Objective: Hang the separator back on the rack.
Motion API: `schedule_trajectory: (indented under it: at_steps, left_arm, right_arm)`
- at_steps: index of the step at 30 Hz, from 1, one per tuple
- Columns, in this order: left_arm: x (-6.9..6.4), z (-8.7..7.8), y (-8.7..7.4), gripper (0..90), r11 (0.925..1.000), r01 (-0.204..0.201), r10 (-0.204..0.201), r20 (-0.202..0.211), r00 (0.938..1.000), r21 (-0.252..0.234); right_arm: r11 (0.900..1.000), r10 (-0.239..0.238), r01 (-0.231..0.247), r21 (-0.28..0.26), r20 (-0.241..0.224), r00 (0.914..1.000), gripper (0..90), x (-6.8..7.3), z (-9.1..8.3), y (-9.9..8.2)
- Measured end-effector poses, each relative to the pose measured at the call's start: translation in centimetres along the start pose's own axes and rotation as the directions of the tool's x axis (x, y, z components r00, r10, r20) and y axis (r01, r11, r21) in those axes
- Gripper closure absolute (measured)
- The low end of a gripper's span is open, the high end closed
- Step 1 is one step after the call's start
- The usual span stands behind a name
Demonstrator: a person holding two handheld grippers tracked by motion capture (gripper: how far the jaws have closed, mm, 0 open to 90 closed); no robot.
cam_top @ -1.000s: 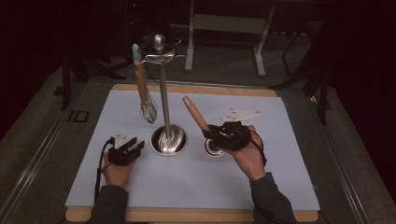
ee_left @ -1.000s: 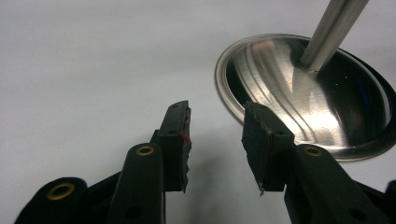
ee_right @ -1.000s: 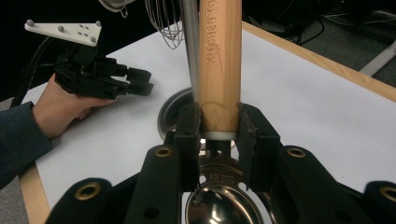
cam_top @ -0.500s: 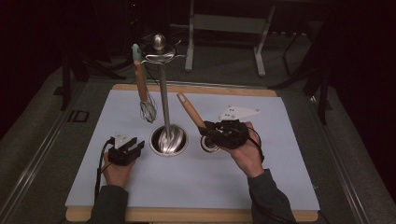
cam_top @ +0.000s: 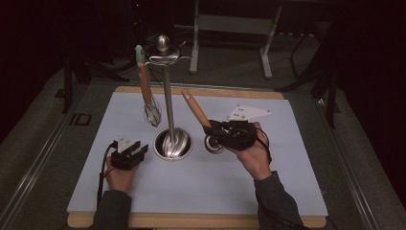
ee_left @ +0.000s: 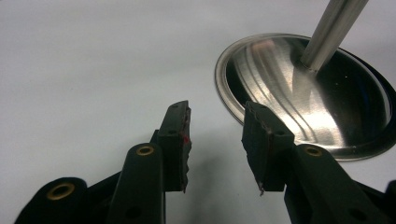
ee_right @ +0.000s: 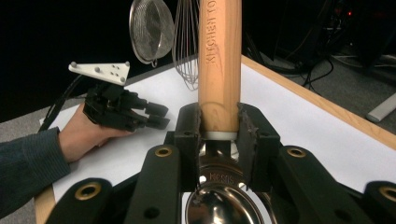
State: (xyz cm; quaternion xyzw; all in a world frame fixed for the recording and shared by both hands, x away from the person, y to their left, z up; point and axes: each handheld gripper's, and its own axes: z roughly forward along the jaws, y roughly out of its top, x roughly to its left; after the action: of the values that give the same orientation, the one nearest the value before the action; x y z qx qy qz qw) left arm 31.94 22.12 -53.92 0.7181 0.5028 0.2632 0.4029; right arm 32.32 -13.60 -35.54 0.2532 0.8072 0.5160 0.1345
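Just right of the utensil stand's steel base, the right gripper clamps a wooden-handled ladle at the handle's lower end, bowl down. It looks rigid and bowl-heavy, its wood offering firm purchase. Left of that base, the left gripper rests with jaws apart, empty.

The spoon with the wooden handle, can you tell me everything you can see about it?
The spoon has a long, round, light wooden handle with letters stamped along it, a pale ring where wood meets metal, and a shiny steel bowl. The right claw is shut on the handle's lower end. In the high view it tilts up and away to the left, bowl low by the pale blue mat, right of the stand's round steel base.
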Motion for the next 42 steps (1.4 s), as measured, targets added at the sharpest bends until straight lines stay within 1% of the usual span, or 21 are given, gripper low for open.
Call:
schedule_trajectory:
  at_steps: [7,12,24,26,28,33,42]
  left_arm:
    - [0.0,0.0,0.0,61.7,1.0000,-0.002,0.002,-0.003,1.0000,0.002]
    - [0.0,0.0,0.0,61.6,1.0000,-0.002,0.002,-0.003,1.0000,0.002]
    - [-0.1,0.0,0.0,61.7,1.0000,-0.002,0.002,-0.003,1.0000,0.001]
    - [-0.1,0.0,0.0,61.7,1.0000,-0.001,0.001,-0.002,1.0000,0.001]
    - [0.0,0.0,0.0,61.7,1.0000,-0.002,0.002,-0.002,1.0000,0.001]
    - [0.0,0.0,0.0,61.7,1.0000,-0.003,0.003,-0.002,1.0000,0.002]
    - [-0.1,0.0,0.0,61.7,1.0000,-0.003,0.003,-0.002,1.0000,0.002]
  right_arm:
    - [0.9996,-0.008,0.008,-0.027,-0.011,0.9999,71.4,0.3,-0.4,0.6]
    - [0.9980,-0.027,0.026,-0.058,-0.017,0.9995,71.5,0.7,-0.6,1.5]
    - [0.9944,-0.041,0.039,-0.099,-0.019,0.9990,71.4,1.0,-1.2,2.5]
    - [0.9922,-0.049,0.047,-0.116,-0.017,0.9987,71.4,1.2,-1.5,2.9]
    - [0.9916,-0.051,0.048,-0.120,-0.024,0.9984,71.5,1.2,-1.5,3.1]
    - [0.9897,-0.060,0.056,-0.132,-0.023,0.9979,71.4,1.4,-1.8,3.7]
    - [0.9831,-0.083,0.079,-0.165,-0.019,0.9964,71.5,1.9,-2.4,4.9]
